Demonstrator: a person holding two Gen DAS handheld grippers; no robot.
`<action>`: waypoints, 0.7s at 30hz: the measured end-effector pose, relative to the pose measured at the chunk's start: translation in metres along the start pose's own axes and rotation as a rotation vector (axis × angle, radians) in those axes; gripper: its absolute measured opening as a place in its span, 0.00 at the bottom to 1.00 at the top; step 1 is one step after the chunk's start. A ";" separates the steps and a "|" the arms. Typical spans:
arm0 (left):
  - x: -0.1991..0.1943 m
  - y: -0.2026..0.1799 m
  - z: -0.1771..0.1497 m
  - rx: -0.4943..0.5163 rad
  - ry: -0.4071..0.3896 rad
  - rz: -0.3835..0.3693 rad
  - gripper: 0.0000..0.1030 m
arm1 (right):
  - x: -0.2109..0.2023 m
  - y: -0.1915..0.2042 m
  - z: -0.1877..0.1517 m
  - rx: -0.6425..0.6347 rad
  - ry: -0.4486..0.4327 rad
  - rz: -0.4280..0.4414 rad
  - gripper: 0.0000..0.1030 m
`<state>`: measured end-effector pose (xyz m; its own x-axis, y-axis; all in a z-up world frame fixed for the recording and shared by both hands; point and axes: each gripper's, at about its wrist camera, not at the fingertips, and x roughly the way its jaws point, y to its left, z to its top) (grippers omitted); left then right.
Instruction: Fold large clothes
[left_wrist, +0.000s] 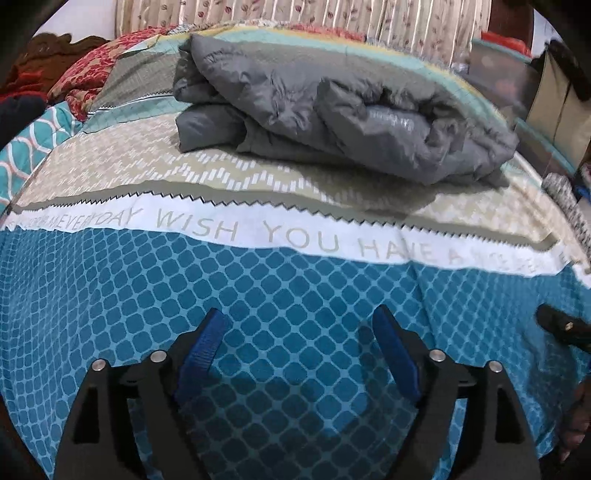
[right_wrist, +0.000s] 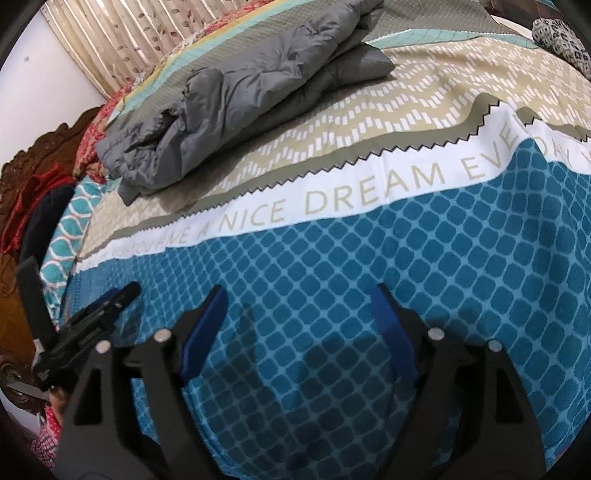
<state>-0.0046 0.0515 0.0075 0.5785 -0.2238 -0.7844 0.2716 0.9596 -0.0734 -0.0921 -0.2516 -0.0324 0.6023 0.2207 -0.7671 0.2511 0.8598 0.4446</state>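
A grey puffy jacket (left_wrist: 332, 110) lies folded in a thick bundle on the bed, across the beige zigzag band of the bedsheet; it also shows in the right wrist view (right_wrist: 236, 92). My left gripper (left_wrist: 299, 325) is open and empty, hovering over the blue tiled part of the sheet, well short of the jacket. My right gripper (right_wrist: 299, 299) is open and empty too, over the same blue area. The left gripper shows at the left edge of the right wrist view (right_wrist: 92, 317). The right gripper's tip shows at the right edge of the left wrist view (left_wrist: 561, 325).
The bedsheet (left_wrist: 258, 280) has a white band with lettering. Red patterned pillows (left_wrist: 92, 74) and a dark wooden headboard (right_wrist: 33, 173) lie at one end. A curtain (left_wrist: 332, 14) hangs behind the bed. A speckled cloth (right_wrist: 561, 40) lies at the far side.
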 end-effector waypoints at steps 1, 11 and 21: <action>-0.002 0.004 0.000 -0.016 -0.010 -0.015 0.92 | 0.001 0.002 0.000 -0.004 0.002 -0.007 0.77; 0.002 0.000 0.001 0.021 -0.016 -0.007 0.94 | 0.014 0.023 0.002 -0.036 0.031 -0.058 0.93; 0.002 0.005 -0.002 -0.003 -0.025 -0.040 0.94 | 0.019 0.028 0.004 -0.029 0.043 -0.079 0.94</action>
<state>-0.0032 0.0564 0.0043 0.5860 -0.2662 -0.7653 0.2930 0.9502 -0.1061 -0.0704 -0.2256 -0.0328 0.5484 0.1704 -0.8186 0.2742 0.8882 0.3686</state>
